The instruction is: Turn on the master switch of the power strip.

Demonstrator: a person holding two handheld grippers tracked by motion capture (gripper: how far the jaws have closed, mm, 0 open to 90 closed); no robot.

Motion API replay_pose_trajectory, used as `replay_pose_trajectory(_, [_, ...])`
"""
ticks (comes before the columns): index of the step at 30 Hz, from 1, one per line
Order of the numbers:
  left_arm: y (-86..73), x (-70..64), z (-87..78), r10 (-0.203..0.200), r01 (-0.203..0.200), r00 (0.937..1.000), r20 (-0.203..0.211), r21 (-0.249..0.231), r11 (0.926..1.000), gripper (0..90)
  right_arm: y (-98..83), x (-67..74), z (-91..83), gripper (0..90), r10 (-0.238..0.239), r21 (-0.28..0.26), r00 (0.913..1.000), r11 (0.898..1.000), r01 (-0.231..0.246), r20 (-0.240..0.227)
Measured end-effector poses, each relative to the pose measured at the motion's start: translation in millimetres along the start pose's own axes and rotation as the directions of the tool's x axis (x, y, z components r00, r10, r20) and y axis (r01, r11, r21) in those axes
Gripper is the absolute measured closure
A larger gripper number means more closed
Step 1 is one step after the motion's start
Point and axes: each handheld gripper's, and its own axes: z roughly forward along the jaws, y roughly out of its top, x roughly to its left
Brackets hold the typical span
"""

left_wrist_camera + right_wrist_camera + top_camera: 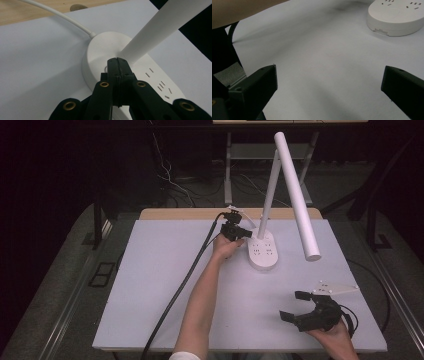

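Up close, the left gripper (117, 61) has its two black fingers pressed flat together with nothing between them, the joined tips sitting on or just above the top of the lamp base (105, 50), right where the white lamp stem (160, 27) rises out of it; whether the tips actually touch the base I cannot tell. From the high view, that left gripper (243, 233) is at about 11 o'clock of the oval base (263, 254), the hand behind it reaching up from the near edge with a thick black cable trailing back toward 7 o'clock. The base lies on the white desk (165, 285) a little right of centre and toward the far side, socket slots showing on its top, a thin white cord (62, 17) leaving it toward the wooden strip at the far edge. The stem leans up and away to 12 o'clock, and the long white lamp head (297, 195) slants down from there toward 4 o'clock. Over at 5 o'clock of the base, well apart from it, the right gripper (294, 306) rests near the desk's near right corner, its fingers (259, 82) spread wide over bare desk, holding nothing.
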Motion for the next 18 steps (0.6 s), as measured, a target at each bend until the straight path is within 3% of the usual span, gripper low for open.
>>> replay_pose_trajectory(14, [-1.2, -1.1, 13.4, -0.003, 0.003, 0.9999, -0.013, -0.008, 1.0, 90.0, 0.0, 0.8, 1.2, 0.0, -0.004, 0.004, 1.0, 1.0, 0.004, -0.007])
replay_pose_trajectory(18, [-1.9, -3.3, 14.9, 0.025, -0.025, 0.9995, -0.019, -0.017, 0.9995, 90.0, -0.1, 1.4, 0.8, 0.0, -0.002, 0.006, 1.0, 1.0, 0.002, -0.009])
